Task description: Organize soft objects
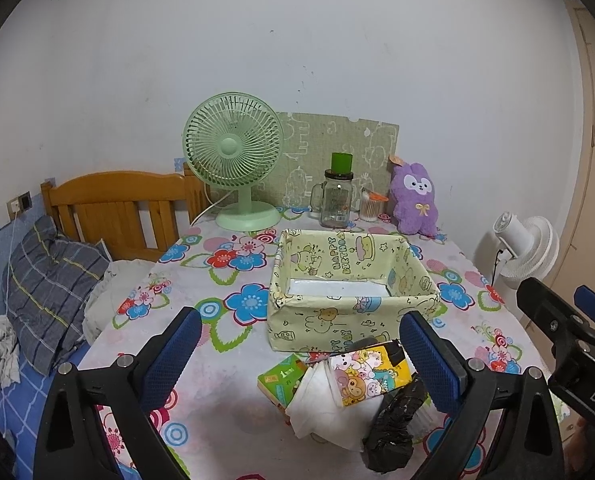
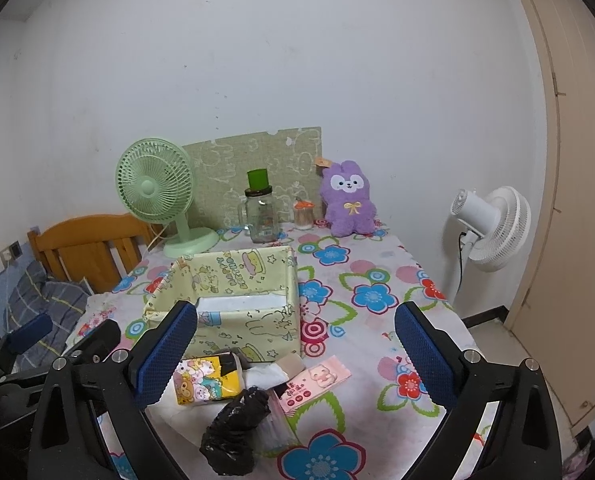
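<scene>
A pale yellow cartoon-print fabric box (image 1: 337,324) (image 2: 257,320) stands open in the middle of the table. In front of it lies a pile: a yellow cartoon tissue pack (image 1: 371,376) (image 2: 207,380), white tissues (image 1: 321,404) (image 2: 265,376), a crumpled black plastic bag (image 1: 393,424) (image 2: 233,432), a green pack (image 1: 281,378) and a pink pack (image 2: 317,380). A purple plush bunny (image 1: 415,198) (image 2: 349,200) sits at the table's back. My left gripper (image 1: 301,360) is open above the pile. My right gripper (image 2: 295,360) is open above the pile's right side.
A green desk fan (image 1: 233,164) (image 2: 157,192), a glass jar with a green lid (image 1: 337,196) (image 2: 261,212) and a small swab jar (image 1: 369,206) stand along the back. A white floor fan (image 2: 493,228) stands right of the table. A bed with a plaid pillow (image 1: 49,280) lies left.
</scene>
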Tool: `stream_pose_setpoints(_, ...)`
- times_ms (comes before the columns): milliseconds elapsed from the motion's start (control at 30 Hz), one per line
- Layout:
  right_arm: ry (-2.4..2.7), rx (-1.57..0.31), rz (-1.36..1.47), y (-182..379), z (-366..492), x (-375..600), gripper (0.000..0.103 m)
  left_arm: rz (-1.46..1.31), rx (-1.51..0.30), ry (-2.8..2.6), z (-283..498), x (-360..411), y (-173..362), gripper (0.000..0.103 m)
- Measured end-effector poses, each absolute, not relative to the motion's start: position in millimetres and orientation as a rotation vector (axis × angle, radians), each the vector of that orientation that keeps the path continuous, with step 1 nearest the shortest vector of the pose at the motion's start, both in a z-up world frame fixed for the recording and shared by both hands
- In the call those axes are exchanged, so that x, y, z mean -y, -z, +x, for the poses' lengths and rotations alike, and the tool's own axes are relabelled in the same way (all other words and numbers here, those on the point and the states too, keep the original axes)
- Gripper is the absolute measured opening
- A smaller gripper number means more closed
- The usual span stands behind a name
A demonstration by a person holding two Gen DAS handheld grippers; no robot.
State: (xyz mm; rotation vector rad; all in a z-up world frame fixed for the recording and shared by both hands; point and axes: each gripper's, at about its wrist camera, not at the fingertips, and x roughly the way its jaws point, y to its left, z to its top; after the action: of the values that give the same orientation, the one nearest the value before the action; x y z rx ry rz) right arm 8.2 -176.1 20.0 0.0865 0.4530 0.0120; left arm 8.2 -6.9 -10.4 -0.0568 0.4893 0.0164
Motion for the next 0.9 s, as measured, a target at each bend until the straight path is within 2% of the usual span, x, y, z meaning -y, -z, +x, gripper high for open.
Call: stream_pose_setpoints(900, -0.020, -0.554, 0.065, 21.8, 44.9, 174.0, 0.098, -0.010, -0.597, 0.052, 42.8, 25.1, 54.3, 0.098)
